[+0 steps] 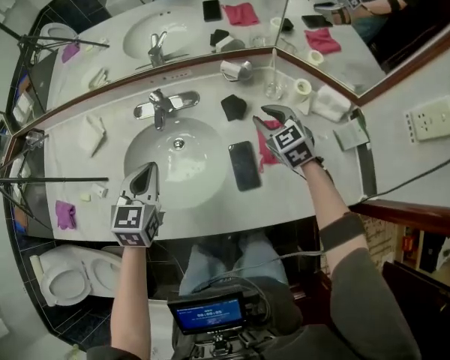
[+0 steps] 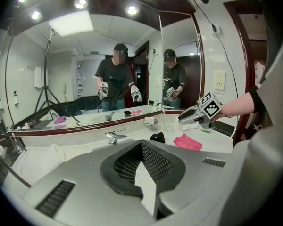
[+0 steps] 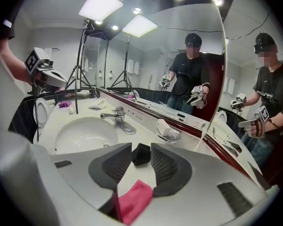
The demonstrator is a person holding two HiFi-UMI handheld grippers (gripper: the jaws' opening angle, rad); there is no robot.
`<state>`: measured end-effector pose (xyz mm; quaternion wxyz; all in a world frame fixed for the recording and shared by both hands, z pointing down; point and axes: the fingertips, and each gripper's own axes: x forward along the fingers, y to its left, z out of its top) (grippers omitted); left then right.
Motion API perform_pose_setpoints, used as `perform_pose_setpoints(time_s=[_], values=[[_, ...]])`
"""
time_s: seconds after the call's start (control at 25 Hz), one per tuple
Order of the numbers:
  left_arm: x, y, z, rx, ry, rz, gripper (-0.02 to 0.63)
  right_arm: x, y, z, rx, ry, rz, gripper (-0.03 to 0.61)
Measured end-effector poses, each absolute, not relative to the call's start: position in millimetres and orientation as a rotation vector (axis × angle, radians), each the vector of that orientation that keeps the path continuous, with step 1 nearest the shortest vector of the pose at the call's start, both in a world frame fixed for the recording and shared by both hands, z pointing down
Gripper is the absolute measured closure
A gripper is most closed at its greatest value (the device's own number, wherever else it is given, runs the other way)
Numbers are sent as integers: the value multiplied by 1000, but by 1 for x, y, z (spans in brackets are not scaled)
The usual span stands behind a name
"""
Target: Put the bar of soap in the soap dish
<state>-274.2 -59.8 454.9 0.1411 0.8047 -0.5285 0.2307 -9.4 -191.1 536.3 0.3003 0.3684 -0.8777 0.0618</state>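
Bar of soap (image 3: 164, 125), white, lying in the soap dish (image 3: 173, 135) at the mirror's foot, right of the faucet (image 1: 161, 107); right tongs (image 1: 268, 115) partly open and gripping nothing, held over a pink cloth (image 3: 134, 199), a black object (image 1: 233, 107) in line beyond the gap; left tongs (image 1: 145, 171) fully closed and empty, poised at the basin's (image 1: 202, 137) near edge on the tabletop (image 1: 195, 210).

A small screen (image 1: 209, 315) is glowing blue, its lines too small to read; no other lettering is showing legibly.
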Motion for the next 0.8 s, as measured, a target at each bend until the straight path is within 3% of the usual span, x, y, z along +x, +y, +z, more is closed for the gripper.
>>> perform_pose_setpoints(time_s=[0.24, 0.8], values=[[-228, -82, 473, 2368, -1482, 668, 614, -11, -259, 558, 942, -2333, 117, 371], [-143, -117, 513, 2388, -1402, 610, 614, -47, -347, 576, 801, -2289, 45, 301]])
